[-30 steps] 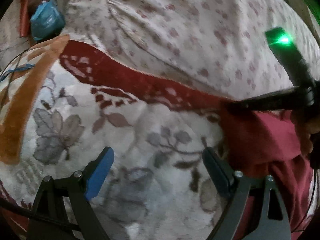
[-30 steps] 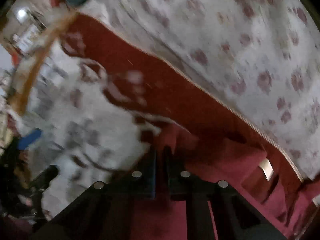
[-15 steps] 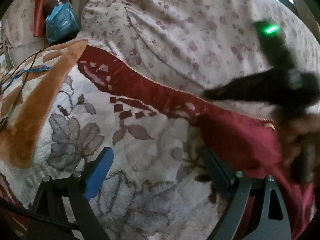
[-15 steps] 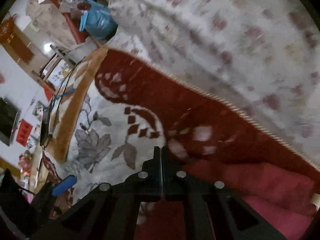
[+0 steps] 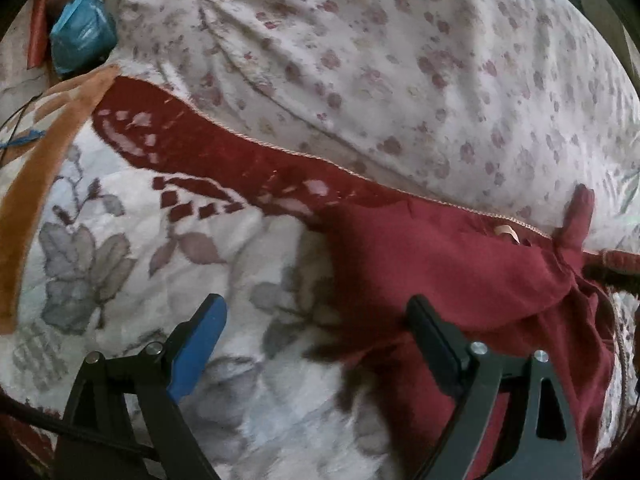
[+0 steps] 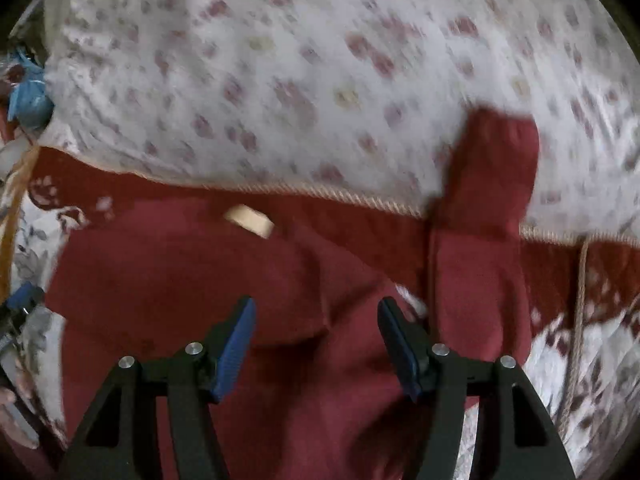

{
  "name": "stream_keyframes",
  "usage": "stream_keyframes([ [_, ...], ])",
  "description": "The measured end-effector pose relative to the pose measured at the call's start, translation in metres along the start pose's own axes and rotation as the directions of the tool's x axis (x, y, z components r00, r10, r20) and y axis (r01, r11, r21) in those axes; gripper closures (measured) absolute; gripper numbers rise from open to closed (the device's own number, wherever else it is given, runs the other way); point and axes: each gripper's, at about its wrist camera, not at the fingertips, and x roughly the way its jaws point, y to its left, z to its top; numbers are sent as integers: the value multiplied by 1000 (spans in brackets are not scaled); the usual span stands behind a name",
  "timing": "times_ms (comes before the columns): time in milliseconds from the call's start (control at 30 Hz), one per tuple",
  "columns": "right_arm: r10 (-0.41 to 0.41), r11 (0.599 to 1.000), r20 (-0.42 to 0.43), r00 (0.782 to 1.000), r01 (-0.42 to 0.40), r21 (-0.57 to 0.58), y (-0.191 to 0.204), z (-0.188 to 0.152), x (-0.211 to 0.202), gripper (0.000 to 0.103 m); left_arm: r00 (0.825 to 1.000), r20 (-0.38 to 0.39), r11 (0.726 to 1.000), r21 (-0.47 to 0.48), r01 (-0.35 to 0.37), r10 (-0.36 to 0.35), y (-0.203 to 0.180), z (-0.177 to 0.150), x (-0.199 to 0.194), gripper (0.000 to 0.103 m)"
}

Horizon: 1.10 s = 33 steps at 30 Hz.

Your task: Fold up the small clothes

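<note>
A small dark red garment (image 5: 460, 272) lies on a floral blanket (image 5: 120, 264), with a beige neck label (image 6: 249, 220) showing. One sleeve (image 6: 488, 208) sticks up onto the flowered duvet. My left gripper (image 5: 316, 316) is open and empty; its right finger hovers over the garment's left edge. My right gripper (image 6: 314, 320) is open and empty just above the garment's body. The left gripper's blue tip shows at the left edge of the right wrist view (image 6: 20, 300).
A white duvet with pink flowers (image 5: 380, 72) lies behind the blanket's dark red border (image 5: 224, 148). A blue plastic bag (image 5: 80, 40) sits at the far left. Thin cables (image 5: 20, 136) lie on the blanket's orange edge.
My right gripper was shut on the garment and has opened, letting it go, and swung to the right. The garment now lies spread flatter. The left gripper stayed open.
</note>
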Motion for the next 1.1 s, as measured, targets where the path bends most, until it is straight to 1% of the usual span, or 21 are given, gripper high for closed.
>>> stream_keyframes([
  [67,33,999,5,999,-33,32,-5,-4,16,35,999,-16,999,19,-30,30,-9,4,10,12],
  [133,58,998,23,998,-59,37,-2,-2,28,35,998,-36,998,27,-51,52,-14,7,18,12],
  [200,34,999,35,999,-34,16,7,3,45,36,997,-50,998,22,-56,57,-18,8,25,12],
  [233,-1,1000,24,1000,0,10,7,5,56,51,997,-57,998,24,-58,59,-19,9,28,12],
  [267,-13,1000,-9,1000,13,14,7,5,67,82,995,-74,998,31,-64,66,-21,8,32,12],
  [300,0,1000,-19,1000,0,22,9,4,71,87,992,-95,996,42,-75,78,-24,8,37,12],
  [333,-8,1000,4,1000,8,25,7,3,65,96,992,-99,996,49,-79,83,-24,7,37,12],
  [367,-12,1000,25,1000,12,14,6,2,57,97,991,-96,994,61,-86,92,-26,6,37,12],
  [433,-10,1000,71,997,10,11,1,-2,39,98,991,-92,993,73,-90,97,-28,4,38,12],
  [467,-23,999,82,996,20,29,-3,-4,34,99,991,-94,994,68,-89,95,-29,4,38,11],
  [533,-28,999,64,998,25,47,-9,-6,38,99,991,-94,995,57,-87,92,-29,3,41,11],
  [600,-38,998,32,999,36,43,-6,-10,49,98,991,-89,993,68,-92,98,-32,3,40,11],
  [667,-48,998,43,998,47,35,-6,-10,44,97,992,-74,991,87,-100,106,-35,4,36,11],
  [700,-47,998,55,997,44,48,-6,-9,36,96,992,-63,991,91,-101,107,-36,5,32,11],
  [800,-21,998,108,994,14,69,-2,-9,8,80,995,-36,992,89,-85,89,-39,8,20,11],
  [867,-4,999,143,990,-3,44,6,-12,-9,64,997,-16,993,88,-77,79,-42,10,11,11],
  [967,36,999,165,986,-39,12,22,-23,-22,59,998,17,993,96,-69,67,-50,14,-2,11],
  [1033,55,998,141,988,-56,4,31,-25,-14,59,997,44,992,109,-68,64,-57,16,-11,11],
  [1100,59,998,119,991,-61,9,31,-30,3,59,995,67,989,123,-79,71,-63,16,-18,11],
])
